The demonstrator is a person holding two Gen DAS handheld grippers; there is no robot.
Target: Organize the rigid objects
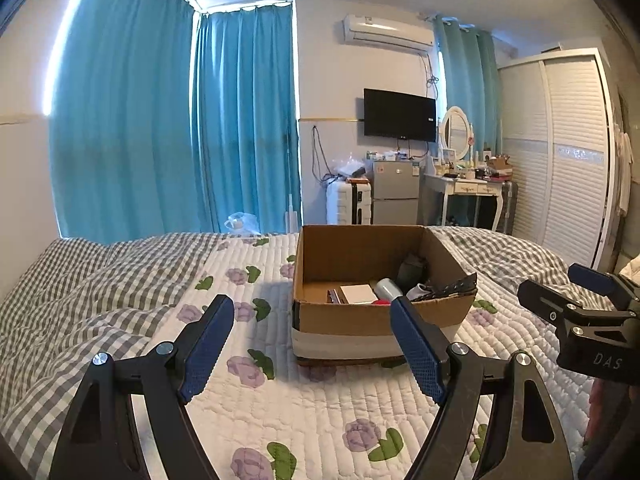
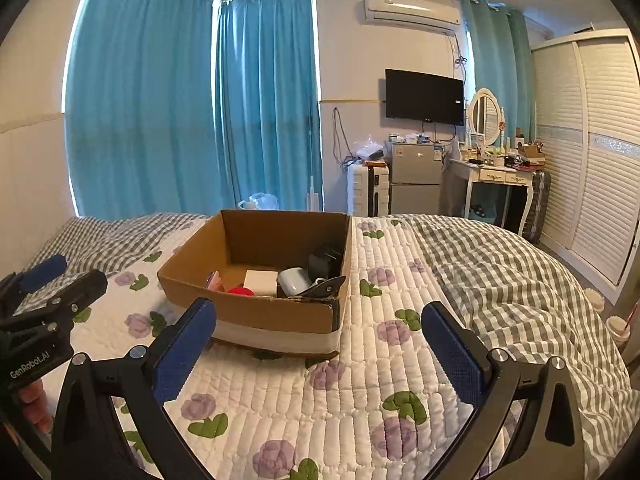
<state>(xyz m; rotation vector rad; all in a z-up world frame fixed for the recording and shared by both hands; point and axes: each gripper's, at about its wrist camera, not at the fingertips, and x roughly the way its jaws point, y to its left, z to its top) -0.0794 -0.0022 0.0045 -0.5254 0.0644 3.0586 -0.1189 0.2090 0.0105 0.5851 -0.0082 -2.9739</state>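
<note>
Left wrist view: left gripper (image 1: 312,338) spread wide, holding nothing; black arms, blue knurled pads (image 1: 206,350).
Right wrist view: right gripper (image 2: 320,354) also spread wide and empty; same blue textured pads (image 2: 454,354).
Box: brown corrugated cardboard box (image 2: 276,308), open-topped and rectangular, a white band round its base, sitting on the bed ahead of both grippers.
Contents: a pale blue-grey mug (image 2: 294,280) lying on its side, a white square box (image 2: 261,281), a round red piece (image 2: 241,291), a black blocky object (image 2: 323,265) in the far corner, a dark pointed piece (image 2: 322,288) leaning on the near rim.
Bedding: quilted white coverlet (image 2: 360,360) with stitched ridges, purple roses and green leaves; grey-and-white checked fabric (image 2: 500,264) rumpled alongside.
Backdrop: pleated teal curtains (image 2: 148,120), a slatted white wardrobe (image 2: 600,140).
</note>
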